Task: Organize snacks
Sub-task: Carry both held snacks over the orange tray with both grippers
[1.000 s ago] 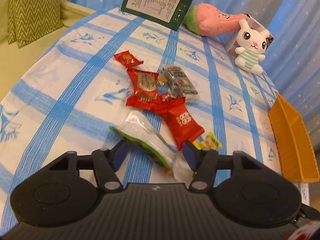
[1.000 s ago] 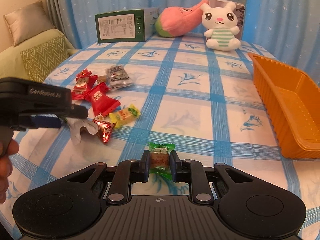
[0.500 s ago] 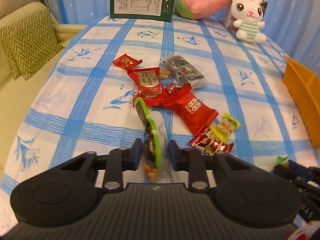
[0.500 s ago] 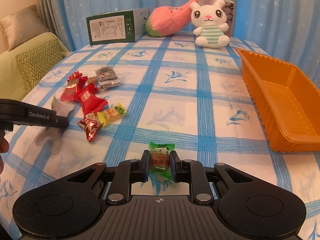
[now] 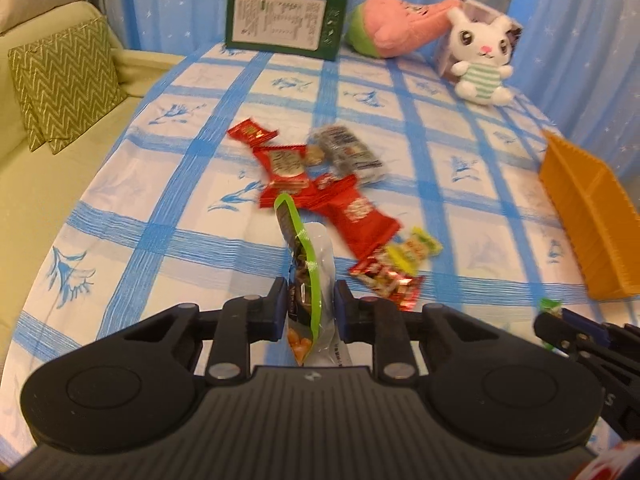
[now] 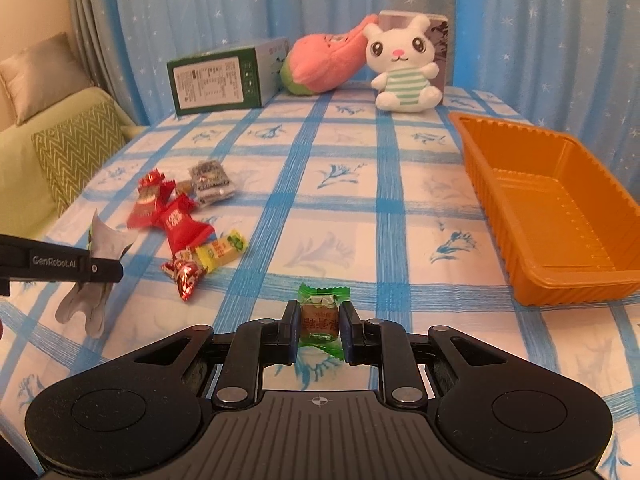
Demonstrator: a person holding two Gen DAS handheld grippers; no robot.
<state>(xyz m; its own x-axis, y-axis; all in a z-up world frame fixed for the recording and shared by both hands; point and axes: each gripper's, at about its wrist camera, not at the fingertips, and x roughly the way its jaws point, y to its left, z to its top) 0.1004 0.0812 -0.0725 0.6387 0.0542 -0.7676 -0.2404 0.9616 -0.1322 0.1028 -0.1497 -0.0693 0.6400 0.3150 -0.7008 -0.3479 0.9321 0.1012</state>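
Green-edged clear snack pouch (image 5: 306, 280) upright and lifted; green-wrapped candy (image 6: 320, 318) raised; red packets (image 6: 176, 216) clustered on cloth.

Green box (image 6: 224, 80), pink plush (image 6: 324, 62) and white bunny toy (image 6: 404, 68) along the checked tablecloth's (image 6: 400, 216) far edge.

- Your left gripper (image 5: 307, 312) pinches a pouch (image 5: 306, 276), held above the table's (image 6: 400, 200) near left.
- Your right gripper (image 6: 319, 330) clamps a candy (image 6: 320, 316) right of it.
- A heap of snacks (image 6: 180, 220) lies on the table beyond the pouch.
- The tray (image 6: 560, 216) sits at the right edge.
- A box (image 6: 224, 80) and two plush toys (image 6: 404, 68) line the far edge.
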